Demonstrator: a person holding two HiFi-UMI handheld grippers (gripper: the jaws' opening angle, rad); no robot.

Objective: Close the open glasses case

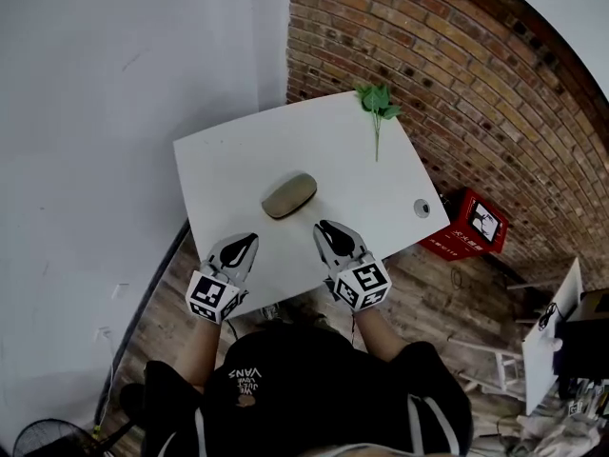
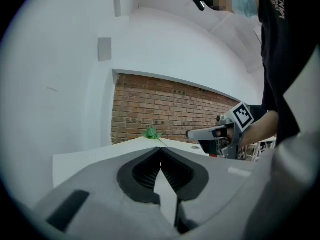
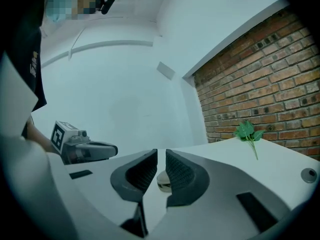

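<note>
Head view: white wall [image 1: 114, 112] on the left, then a white worktop [image 1: 238, 160] set at an angle, with a brick wall [image 1: 457, 74] on the far right.

Left gripper [image 1: 250, 239] hangs over the near left edge of the worktop and points toward the far side. In the left gripper view the left gripper [image 2: 160, 149] is clenched, its tips meet and nothing sits between them.

Glasses case [image 1: 289, 195] is tan and oblong, with the lid down as far as the head view shows. It lies flat near the middle of the worktop. It is farther out than both grippers, just right of the left one and just left of the right one, and it touches neither.

Right gripper [image 1: 322, 225] is over the near edge, right of the case, and also points toward the far side. In the right gripper view the right gripper [image 3: 161, 154] has its jaws a sliver apart with nothing gripped. The glasses case [image 3: 164, 180] shows through that gap, lying beyond the tips on the worktop [image 3: 280, 159].

Each gripper shows in the other's view: the right gripper [image 2: 200, 132] at right, the left gripper [image 3: 114, 149] at left.

Green sprig [image 1: 378, 103] lies at the far right corner of the worktop, well apart from the case. Small round grommet [image 1: 422, 208] is near the right edge. Red box [image 1: 466, 225] stands on the wooden floor [image 1: 447, 293], right of the worktop.
</note>
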